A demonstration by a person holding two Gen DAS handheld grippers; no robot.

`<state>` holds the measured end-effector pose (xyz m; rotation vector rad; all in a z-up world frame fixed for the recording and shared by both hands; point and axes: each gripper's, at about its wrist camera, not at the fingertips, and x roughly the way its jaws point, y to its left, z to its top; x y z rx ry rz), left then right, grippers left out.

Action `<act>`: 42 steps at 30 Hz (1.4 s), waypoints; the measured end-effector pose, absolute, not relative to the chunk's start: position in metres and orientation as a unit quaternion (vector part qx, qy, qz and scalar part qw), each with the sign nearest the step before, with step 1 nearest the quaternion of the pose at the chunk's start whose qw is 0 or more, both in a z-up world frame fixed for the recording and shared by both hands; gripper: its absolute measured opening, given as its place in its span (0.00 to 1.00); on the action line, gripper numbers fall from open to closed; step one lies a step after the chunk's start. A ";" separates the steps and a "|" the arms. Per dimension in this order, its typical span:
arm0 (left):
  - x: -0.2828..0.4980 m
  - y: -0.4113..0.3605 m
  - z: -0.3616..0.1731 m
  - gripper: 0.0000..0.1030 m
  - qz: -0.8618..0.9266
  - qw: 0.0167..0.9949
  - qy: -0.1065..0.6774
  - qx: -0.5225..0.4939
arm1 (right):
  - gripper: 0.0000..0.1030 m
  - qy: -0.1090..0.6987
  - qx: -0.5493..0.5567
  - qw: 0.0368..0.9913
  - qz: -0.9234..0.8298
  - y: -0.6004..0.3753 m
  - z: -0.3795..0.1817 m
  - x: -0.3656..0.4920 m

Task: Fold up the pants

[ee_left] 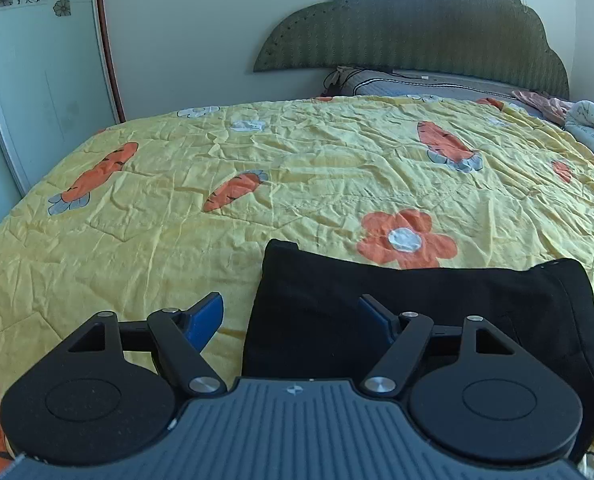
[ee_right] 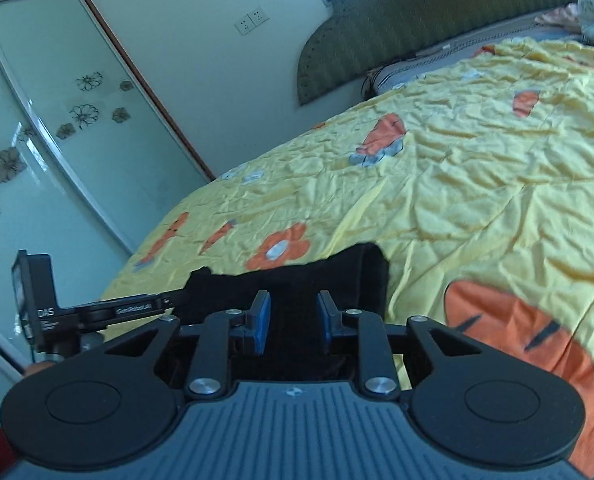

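On quilt: pants already compact folded block. Left gripper wide apart, empty; right gripper narrowly parted, gripping nothing. Little left.

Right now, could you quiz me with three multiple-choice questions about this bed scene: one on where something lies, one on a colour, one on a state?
1. Where do the pants lie?
A. on the pillow
B. on the yellow quilt, near its front edge
C. on the floor

2. What colour are the pants?
A. black
B. red
C. white

3. How do the left gripper jaws stand?
A. wide apart
C. clamped on the quilt
B. pressed together

Answers: 1 B, quilt shows on three sides of them. 2 A, the cloth is plain black. 3 A, one blue pad is over quilt, the other over pants, with a clear gap.
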<state>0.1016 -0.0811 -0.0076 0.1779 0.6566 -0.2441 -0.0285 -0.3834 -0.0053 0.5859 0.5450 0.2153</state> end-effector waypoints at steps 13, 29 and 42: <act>0.072 -0.094 -0.013 0.75 -0.158 0.927 0.329 0.090 | 0.30 0.300 0.338 0.886 0.100 -0.375 -0.033 -0.058; 0.068 -0.094 -0.013 0.75 -0.157 0.925 0.337 0.084 | 0.71 0.268 0.339 0.896 0.102 -0.368 -0.026 -0.064; 0.072 -0.087 -0.008 0.75 -0.153 0.925 0.342 0.070 | 0.32 0.275 0.398 0.870 0.091 -0.373 -0.053 -0.021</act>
